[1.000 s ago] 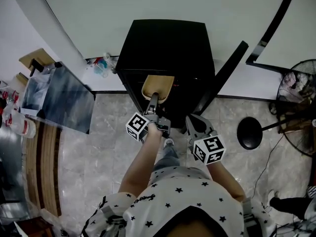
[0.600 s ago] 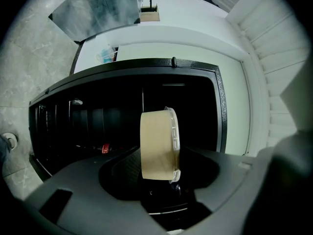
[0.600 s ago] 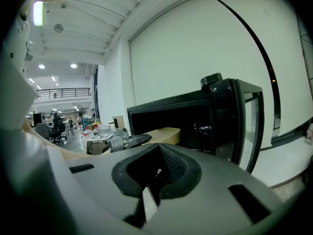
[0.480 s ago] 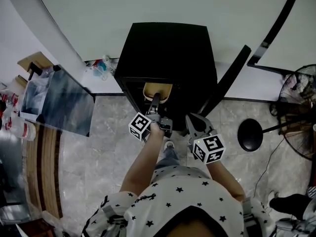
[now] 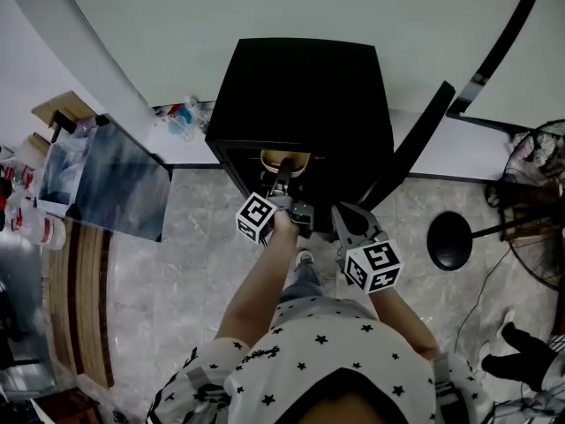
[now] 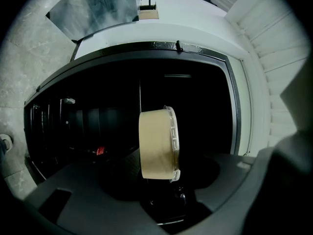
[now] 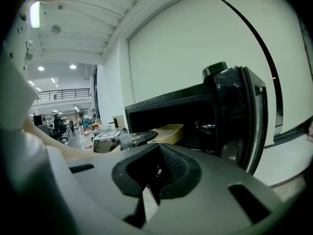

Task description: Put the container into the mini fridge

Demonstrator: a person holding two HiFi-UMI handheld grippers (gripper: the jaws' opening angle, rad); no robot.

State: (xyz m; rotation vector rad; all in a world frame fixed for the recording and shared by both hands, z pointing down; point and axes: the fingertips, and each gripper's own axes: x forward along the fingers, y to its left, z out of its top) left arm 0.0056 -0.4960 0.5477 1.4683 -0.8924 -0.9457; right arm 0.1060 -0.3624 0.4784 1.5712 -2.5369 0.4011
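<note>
While container [image 5: 284,160] hangs in mini fridge [image 5: 300,87] | door [image 5: 415,148] open | fan [image 5: 528,162] right

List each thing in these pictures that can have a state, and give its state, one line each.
mini fridge, open at the front.
fridge door, swung wide open.
container, lid on, held level, partly inside the fridge opening.
left gripper, shut on the container.
right gripper, shut, nothing between its jaws, held back from the fridge.
</note>
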